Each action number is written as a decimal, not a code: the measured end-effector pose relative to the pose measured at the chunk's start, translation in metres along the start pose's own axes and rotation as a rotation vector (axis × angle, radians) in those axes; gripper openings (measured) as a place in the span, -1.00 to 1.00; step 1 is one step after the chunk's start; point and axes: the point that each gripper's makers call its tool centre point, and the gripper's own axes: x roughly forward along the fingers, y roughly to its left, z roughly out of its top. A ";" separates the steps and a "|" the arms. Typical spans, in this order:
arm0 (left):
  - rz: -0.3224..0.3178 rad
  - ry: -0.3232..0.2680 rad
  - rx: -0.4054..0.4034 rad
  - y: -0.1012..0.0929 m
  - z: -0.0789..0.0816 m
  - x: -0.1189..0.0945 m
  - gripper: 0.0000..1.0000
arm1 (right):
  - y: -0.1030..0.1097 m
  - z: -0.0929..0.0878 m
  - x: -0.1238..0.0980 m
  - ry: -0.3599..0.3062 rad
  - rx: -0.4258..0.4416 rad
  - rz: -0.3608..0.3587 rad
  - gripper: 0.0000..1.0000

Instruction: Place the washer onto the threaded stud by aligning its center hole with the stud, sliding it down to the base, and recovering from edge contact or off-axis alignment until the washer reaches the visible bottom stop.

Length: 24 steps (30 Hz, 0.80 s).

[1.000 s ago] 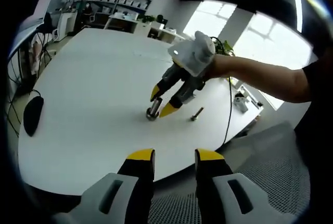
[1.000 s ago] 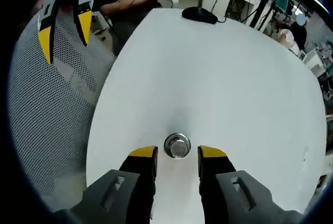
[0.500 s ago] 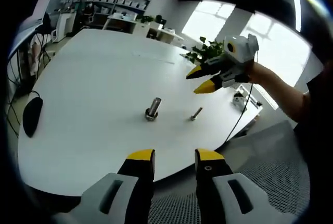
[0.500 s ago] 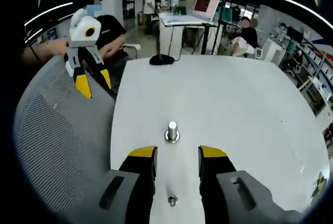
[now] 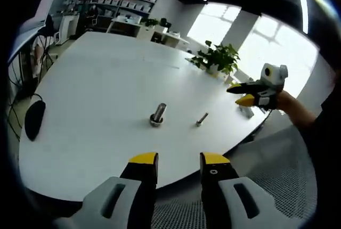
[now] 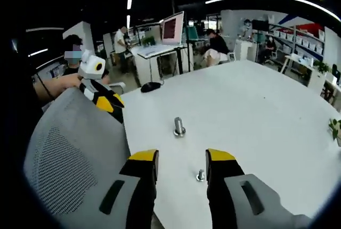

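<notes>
Left gripper [image 5: 178, 160]: fingers stand apart with a clear gap, holding nothing, poised over the near edge of the white table [image 5: 96, 80]. Right gripper [image 6: 181, 157]: fingers likewise parted and empty, above the table edge.

In the left gripper view, the right gripper sits off the table's far right side, held in a hand [image 5: 282, 101], well apart from the hardware.

Threaded stud [image 5: 157, 113] stands upright near the middle of the table, with the washer [image 5: 155, 121] seated around its foot at the base. In the right gripper view the same stud rises just beyond the fingertips. A smaller bolt [image 5: 201, 118] lies on the table beside the stud, apart from it; in the right gripper view it sits between the two fingers.

A black mouse [image 5: 33, 120] rests at the table's left edge. A potted plant [image 5: 216, 58] stands at the far edge. A grey mesh chair back [image 6: 69, 149] adjoins the table.
</notes>
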 end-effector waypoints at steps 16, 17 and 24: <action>0.033 -0.025 0.002 0.002 0.004 -0.002 -0.37 | 0.009 -0.022 -0.040 -0.101 0.192 -0.093 -0.07; 0.034 -0.028 0.001 0.002 0.004 -0.002 -0.37 | 0.009 -0.022 -0.041 -0.103 0.188 -0.102 -0.07; 0.045 -0.021 0.008 0.002 0.003 -0.001 -0.37 | -0.002 -0.018 -0.056 -0.180 0.230 -0.222 0.14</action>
